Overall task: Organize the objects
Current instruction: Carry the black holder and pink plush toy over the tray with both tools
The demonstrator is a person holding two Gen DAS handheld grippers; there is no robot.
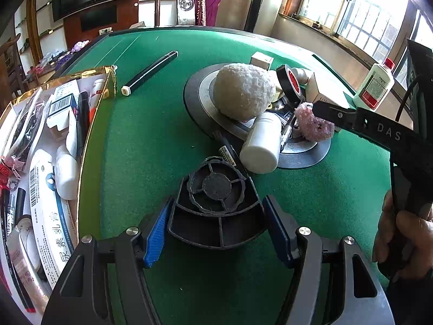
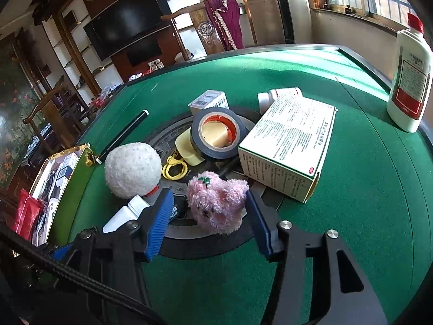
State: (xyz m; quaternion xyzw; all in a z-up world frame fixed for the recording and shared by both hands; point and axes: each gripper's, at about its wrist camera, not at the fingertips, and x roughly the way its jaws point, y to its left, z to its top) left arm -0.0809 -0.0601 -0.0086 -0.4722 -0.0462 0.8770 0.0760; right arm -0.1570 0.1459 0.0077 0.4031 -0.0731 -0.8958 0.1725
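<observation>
1. Left tool (image 1: 217,226): blue pads pressed on both sides of a black plastic ribbed part (image 1: 217,205), a fan-shaped tray piece with a round wheel-like top; gripped, held just above the green counter (image 1: 151,135).
2. Right tool (image 2: 209,223): jaws apart, no pad pressing. A pink plush toy (image 2: 216,200) lies between the pads; the right pad is at its edge, the left pad stands clear.
3. White fluffy ball (image 2: 132,169): ahead and left of the right tool, just beside the pink toy.
4. White bottle (image 2: 125,212): lying on its side, just left of the right tool's left pad.
5. Black tape roll (image 2: 216,134): beyond the pink toy, leaning on a pale yellow piece.
6. Printed carton (image 2: 289,143): ahead and right of the right tool, near the toy.
7. Gold-edged box (image 1: 89,146): left of the left tool, filled with packets and bottles.
8. Black marker (image 1: 150,71): well ahead of the left tool, left of the pile.
</observation>
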